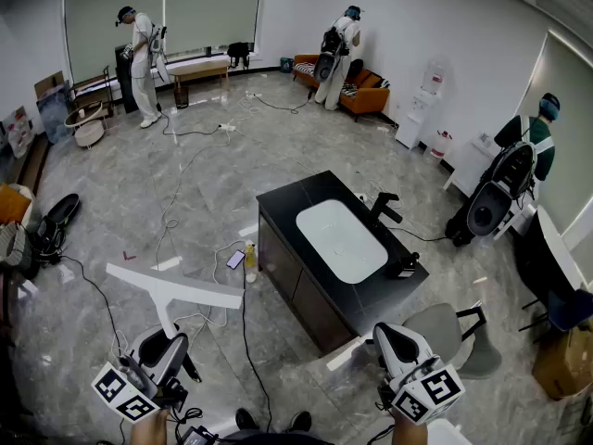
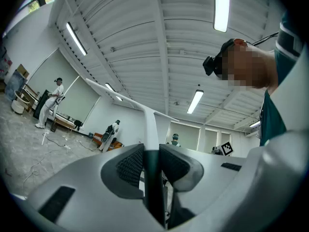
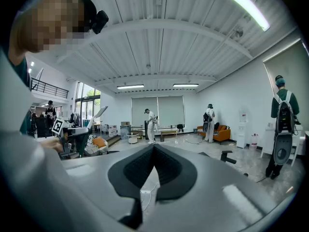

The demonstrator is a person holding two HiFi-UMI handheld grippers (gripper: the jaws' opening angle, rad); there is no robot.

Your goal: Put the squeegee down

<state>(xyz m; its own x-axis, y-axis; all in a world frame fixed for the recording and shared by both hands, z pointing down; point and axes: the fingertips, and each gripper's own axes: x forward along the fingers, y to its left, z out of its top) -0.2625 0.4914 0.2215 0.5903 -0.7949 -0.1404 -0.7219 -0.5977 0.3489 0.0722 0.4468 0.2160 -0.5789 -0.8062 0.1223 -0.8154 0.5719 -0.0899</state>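
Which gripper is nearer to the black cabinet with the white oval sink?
Right. The right gripper hovers by the black sink cabinet's near corner; the left gripper, holding the white squeegee, is farther off.

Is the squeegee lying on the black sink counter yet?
No, the squeegee is clamped by its handle in the left gripper, held up over the floor to the left of the black counter.

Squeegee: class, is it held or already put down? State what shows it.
Held. The jaws of the left gripper are closed on the handle of the squeegee, whose blade hangs in the air above the floor.
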